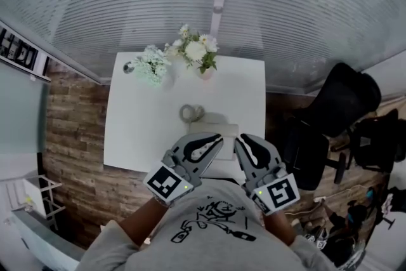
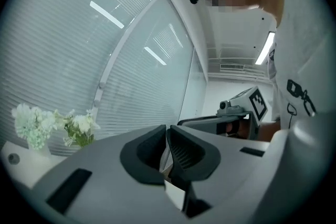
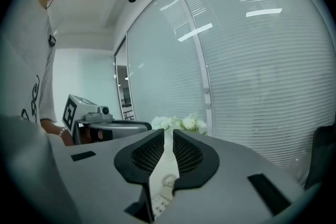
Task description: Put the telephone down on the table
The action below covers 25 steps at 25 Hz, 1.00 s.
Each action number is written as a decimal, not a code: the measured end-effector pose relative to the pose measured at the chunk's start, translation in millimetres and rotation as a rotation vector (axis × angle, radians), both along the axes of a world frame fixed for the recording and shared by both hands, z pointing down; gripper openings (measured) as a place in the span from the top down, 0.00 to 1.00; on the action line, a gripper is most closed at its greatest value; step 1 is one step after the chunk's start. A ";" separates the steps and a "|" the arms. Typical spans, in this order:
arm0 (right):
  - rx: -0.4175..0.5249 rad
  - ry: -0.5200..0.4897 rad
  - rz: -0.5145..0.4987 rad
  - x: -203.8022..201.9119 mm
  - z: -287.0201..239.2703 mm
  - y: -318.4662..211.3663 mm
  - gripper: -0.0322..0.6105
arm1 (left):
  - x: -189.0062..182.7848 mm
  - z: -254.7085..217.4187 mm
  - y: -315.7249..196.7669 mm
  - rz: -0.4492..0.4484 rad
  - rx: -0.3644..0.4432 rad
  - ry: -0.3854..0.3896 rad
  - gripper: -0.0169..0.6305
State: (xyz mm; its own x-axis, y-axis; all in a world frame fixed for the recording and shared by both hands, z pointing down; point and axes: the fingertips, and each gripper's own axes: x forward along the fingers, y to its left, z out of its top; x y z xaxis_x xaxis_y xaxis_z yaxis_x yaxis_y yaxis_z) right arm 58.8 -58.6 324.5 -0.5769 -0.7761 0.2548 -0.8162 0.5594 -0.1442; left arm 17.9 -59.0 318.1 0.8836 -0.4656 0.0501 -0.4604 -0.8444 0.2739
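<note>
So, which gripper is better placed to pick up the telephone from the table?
Probably right: the right gripper sees the telephone below, through the gap between its jaws. From the left gripper, whose jaws are shut, it hardly shows.

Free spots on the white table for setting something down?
Bare: left half of the white table, from the pale green bouquet down to the near edge; also the right strip beside the white telephone. Crowded: far edge, with that bouquet and the white potted flowers; centre, with telephone and grey coiled cord.
</note>
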 end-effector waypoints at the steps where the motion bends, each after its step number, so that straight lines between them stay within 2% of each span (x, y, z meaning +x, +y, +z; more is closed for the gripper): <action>1: 0.014 -0.013 -0.004 -1.4 -7.6 0.6 0.85 | -0.1 -4.7 1.4 0.003 0.012 -0.005 0.93; 10: 0.092 -0.026 -0.017 -9.7 -39.4 7.0 0.89 | -0.2 -31.3 7.8 0.020 0.037 -0.018 0.93; 25: 0.113 -0.034 -0.021 -14.2 -51.6 7.0 0.89 | -5.7 -41.9 6.2 -0.008 0.039 -0.015 0.94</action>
State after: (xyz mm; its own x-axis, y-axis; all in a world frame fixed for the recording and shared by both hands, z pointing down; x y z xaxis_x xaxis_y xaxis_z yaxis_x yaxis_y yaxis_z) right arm 44.5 -51.6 272.9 -0.5998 -0.7867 0.1464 -0.8002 0.5903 -0.1063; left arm 12.2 -52.8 276.2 0.8792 -0.4742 0.0455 -0.4709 -0.8506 0.2340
